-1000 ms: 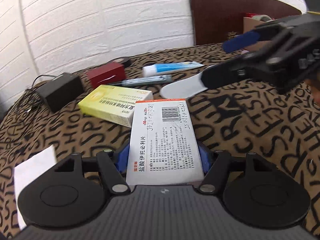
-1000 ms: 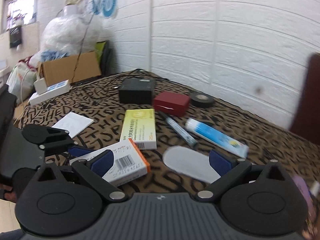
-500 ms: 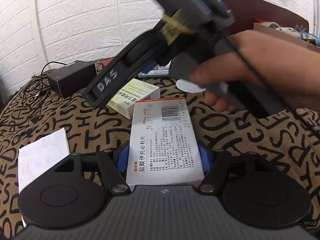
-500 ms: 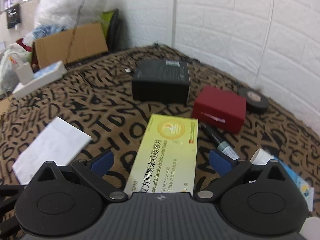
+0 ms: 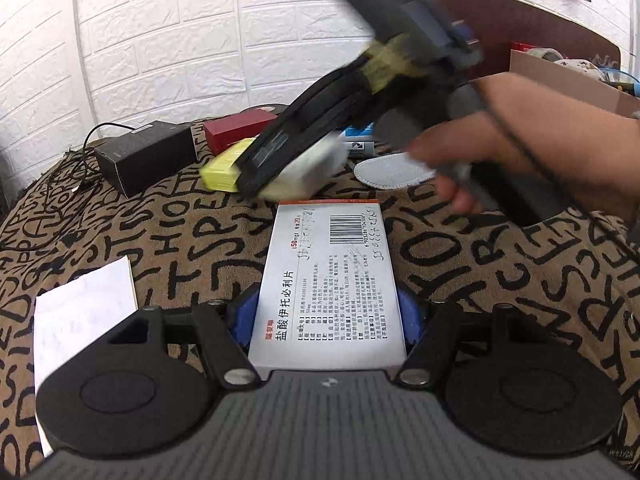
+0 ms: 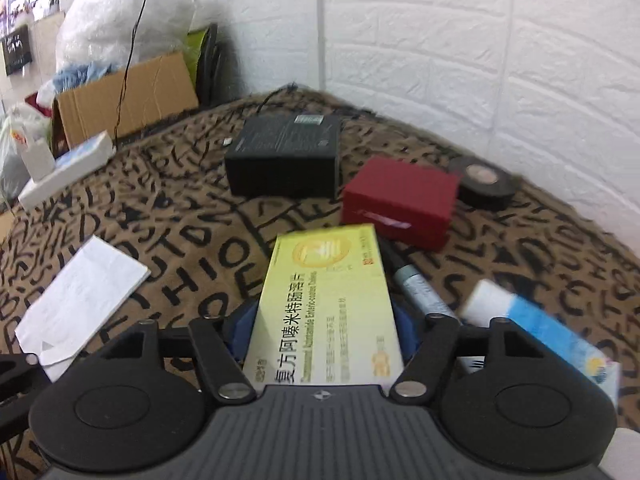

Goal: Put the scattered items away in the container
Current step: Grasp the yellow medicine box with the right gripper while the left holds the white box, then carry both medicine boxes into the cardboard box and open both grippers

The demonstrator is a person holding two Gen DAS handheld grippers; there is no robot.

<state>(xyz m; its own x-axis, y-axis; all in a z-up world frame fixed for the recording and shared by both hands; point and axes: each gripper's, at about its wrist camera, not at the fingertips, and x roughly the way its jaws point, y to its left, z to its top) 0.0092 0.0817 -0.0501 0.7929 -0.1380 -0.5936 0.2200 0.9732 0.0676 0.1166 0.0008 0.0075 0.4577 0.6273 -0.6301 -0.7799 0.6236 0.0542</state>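
Lying flat between the blue pads of the left gripper [image 5: 326, 316], the white medicine box [image 5: 326, 284] fills the lower middle of the left wrist view, its barcode end pointing up the frame. Both pads press on its long sides, so the jaws stand part open and hold it tight. It rests on the brown cloth with black letters [image 5: 520, 280].

In the right wrist view the yellow medicine box [image 6: 326, 308] sits the same way between the blue pads of the right gripper [image 6: 324, 334], in the lower middle of the frame. These jaws have just been closing, and the pads now touch both sides of the yellow box.

A second ago the right gripper was far over on the right edge of the left wrist view, and wide open with no box in it. Now it cuts across the top middle of that view, held by a person's hand [image 5: 520, 148], over the yellow box. The white box has stayed in the left gripper.

Past the yellow box lie a red box [image 6: 400, 204], a black box [image 6: 286, 160], a black tape roll [image 6: 482, 178], a marker pen [image 6: 420, 290] and a blue and white tube [image 6: 532, 332].

A cardboard box [image 6: 128, 100] stands at upper left, with blue and white stuff poking out of it. Another cardboard box [image 5: 568, 84] sits at upper right of the left wrist view, with a tape roll in it.
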